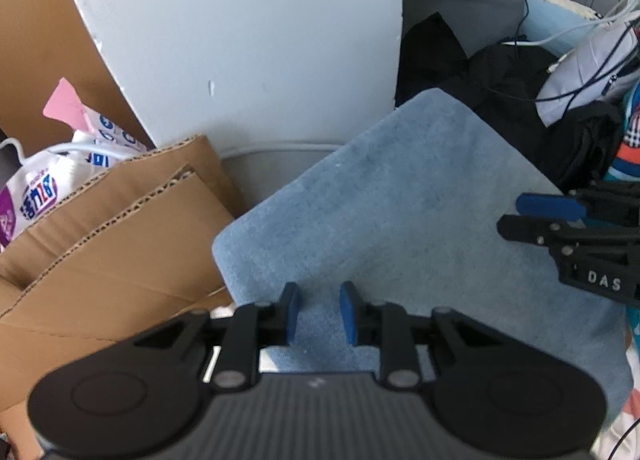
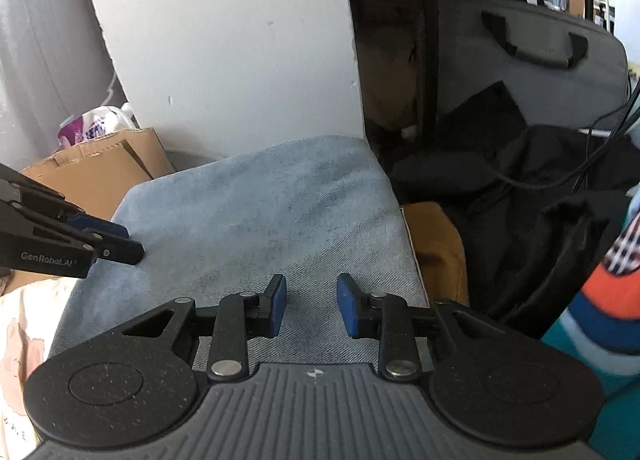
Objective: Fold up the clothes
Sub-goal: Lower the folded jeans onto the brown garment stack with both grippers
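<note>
Blue denim garment [image 1: 400,227] lies as compact folded rectangle, flat, edges squared, beside cardboard box [image 1: 120,227] and black clothes pile [image 2: 520,179]. Fold looks near finished; maybe final smoothing or placing left. Left tool [image 1: 319,314] hovers over near edge, pads narrowly apart, holding nothing. Right tool [image 2: 311,306] over same garment, gap moderate, empty. Readable: "DAS" on right tool body, "GenRobot.AI" on left tool. Packet [image 1: 36,187] print illegible.

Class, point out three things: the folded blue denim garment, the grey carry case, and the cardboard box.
folded blue denim garment [image 1: 400,211], left wrist view, middle of its top face
grey carry case [image 2: 532,59], right wrist view, its front panel
cardboard box [image 1: 120,252], left wrist view, its flap
</note>
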The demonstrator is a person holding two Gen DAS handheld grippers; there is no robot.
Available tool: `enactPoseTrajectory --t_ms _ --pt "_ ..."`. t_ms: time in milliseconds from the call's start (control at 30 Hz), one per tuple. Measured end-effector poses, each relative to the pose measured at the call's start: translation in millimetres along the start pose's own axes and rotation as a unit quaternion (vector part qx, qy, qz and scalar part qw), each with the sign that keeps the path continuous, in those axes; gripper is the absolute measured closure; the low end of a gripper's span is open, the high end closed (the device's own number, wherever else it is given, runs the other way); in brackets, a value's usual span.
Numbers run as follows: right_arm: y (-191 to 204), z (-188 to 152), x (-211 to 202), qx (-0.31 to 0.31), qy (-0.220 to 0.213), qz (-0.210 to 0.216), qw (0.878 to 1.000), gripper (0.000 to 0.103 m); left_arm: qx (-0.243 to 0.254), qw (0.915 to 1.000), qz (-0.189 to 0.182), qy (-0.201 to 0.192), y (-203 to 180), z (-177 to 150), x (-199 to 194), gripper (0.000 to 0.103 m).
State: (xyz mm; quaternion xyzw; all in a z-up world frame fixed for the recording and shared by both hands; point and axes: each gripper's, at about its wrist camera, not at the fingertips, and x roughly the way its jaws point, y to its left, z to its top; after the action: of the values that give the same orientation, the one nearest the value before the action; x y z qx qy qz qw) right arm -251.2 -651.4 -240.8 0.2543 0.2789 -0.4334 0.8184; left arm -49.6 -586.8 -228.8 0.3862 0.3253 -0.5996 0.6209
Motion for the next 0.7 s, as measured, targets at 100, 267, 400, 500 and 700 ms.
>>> enactPoseTrajectory --t_ms 100,267,400,500,700 --pt "2.7 2.4 6.2 -0.005 0.011 -0.002 1.0 0.068 -0.021 0.9998 -0.006 -0.001 4.9 -3.5 7.6 0.077" --pt "15.4 7.4 17.7 -0.024 0.035 -0.01 0.999 0.069 -0.049 0.9985 -0.023 0.004 17.5 -11.9 14.4 0.076" --pt "23.0 7.3 19.2 -0.021 0.036 -0.021 0.999 0.068 -0.053 0.998 -0.031 -0.012 21.3 -19.5 12.2 0.076" --pt "28.2 12.4 16.0 -0.017 0.02 -0.029 0.999 0.068 -0.063 0.9966 -0.041 -0.035 25.9 -19.0 5.8 0.076" --pt "33.8 32.7 21.4 -0.022 -0.009 -0.028 0.999 0.068 -0.054 0.9962 -0.033 -0.059 29.3 -9.8 2.7 0.076"
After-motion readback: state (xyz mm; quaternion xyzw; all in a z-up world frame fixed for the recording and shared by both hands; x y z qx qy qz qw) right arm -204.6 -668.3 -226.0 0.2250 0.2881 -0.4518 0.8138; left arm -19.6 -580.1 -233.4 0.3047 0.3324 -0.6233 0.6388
